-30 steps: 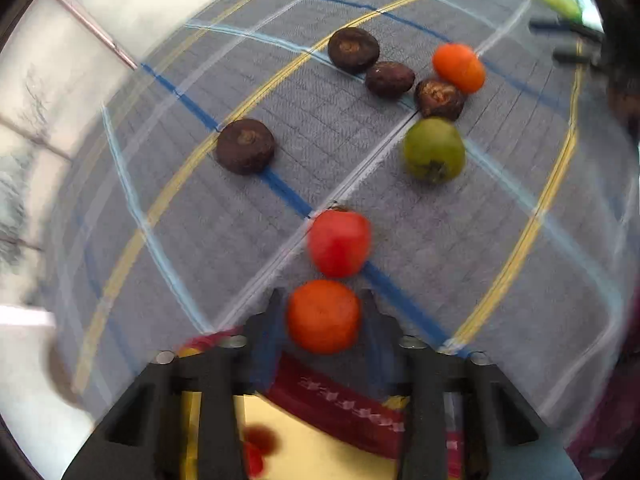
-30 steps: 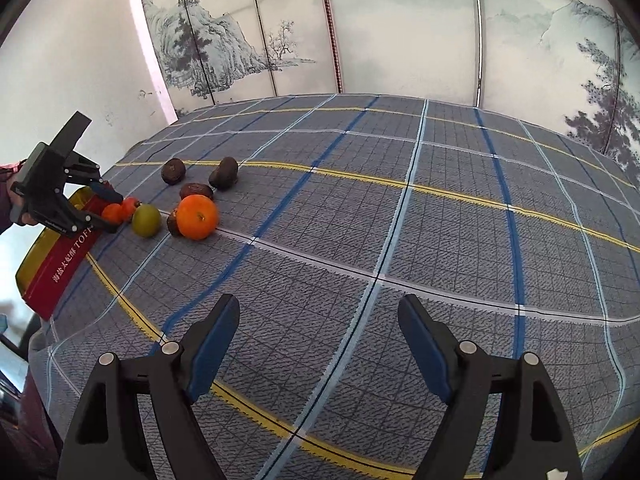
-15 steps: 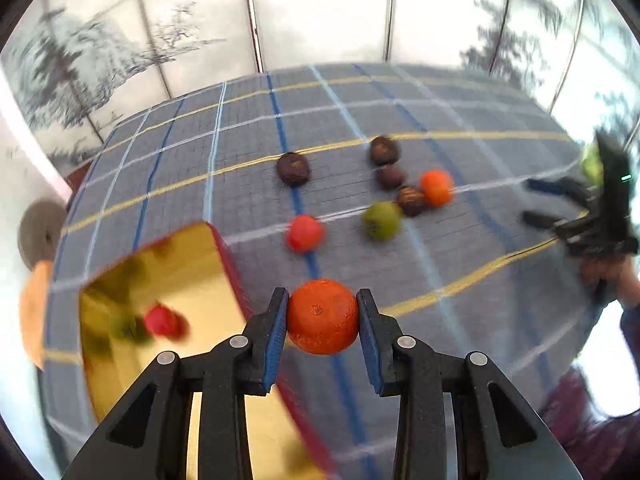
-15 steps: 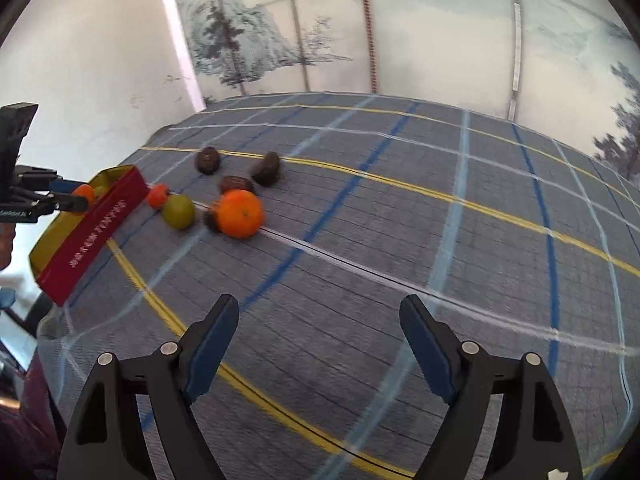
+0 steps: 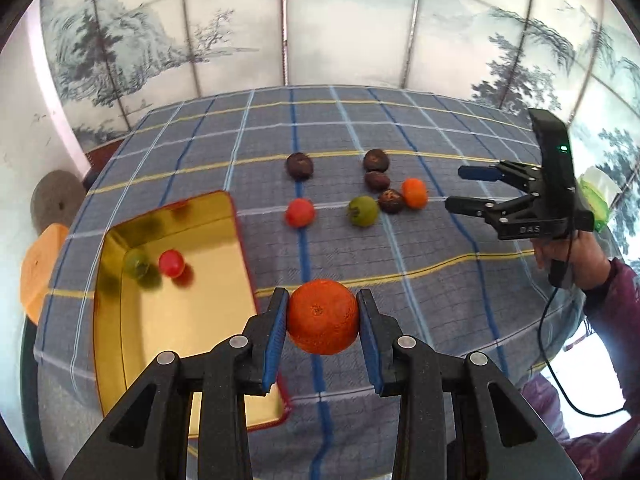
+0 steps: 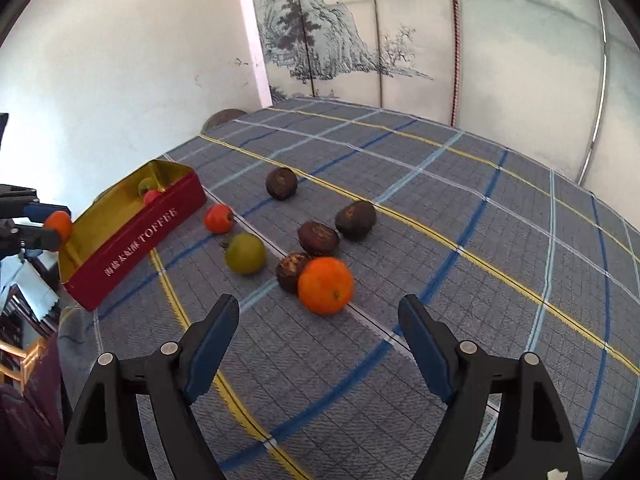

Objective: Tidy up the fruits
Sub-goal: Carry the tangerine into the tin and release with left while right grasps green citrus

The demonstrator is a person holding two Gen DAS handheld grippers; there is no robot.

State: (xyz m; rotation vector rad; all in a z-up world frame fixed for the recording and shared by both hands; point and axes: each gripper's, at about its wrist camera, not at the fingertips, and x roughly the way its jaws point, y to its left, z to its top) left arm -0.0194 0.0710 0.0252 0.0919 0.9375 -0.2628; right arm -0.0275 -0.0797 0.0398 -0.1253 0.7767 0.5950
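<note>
My left gripper [image 5: 322, 324] is shut on an orange [image 5: 322, 322] and holds it in the air beside the right edge of the gold toffee tin [image 5: 168, 344]. The tin holds a red fruit [image 5: 171, 263] and a green fruit [image 5: 137, 263]. On the cloth lie a red fruit [image 5: 299, 212], a green fruit [image 5: 363, 211], another orange [image 5: 414, 193] and several dark brown fruits [image 5: 299, 165]. My right gripper [image 6: 319, 334] is open and empty, just short of the second orange [image 6: 325, 285]. The tin's red side [image 6: 136, 244] shows in the right wrist view.
The table wears a grey plaid cloth [image 5: 400, 256]. A painted folding screen [image 5: 344, 24] stands behind it. Stools [image 5: 40, 264] sit off the table's left edge. The right gripper [image 5: 464, 189] and the hand holding it show at the right of the left wrist view.
My left gripper lifted the orange off the cloth and drew back toward the tin. My right gripper moved closer to the fruit cluster, still open.
</note>
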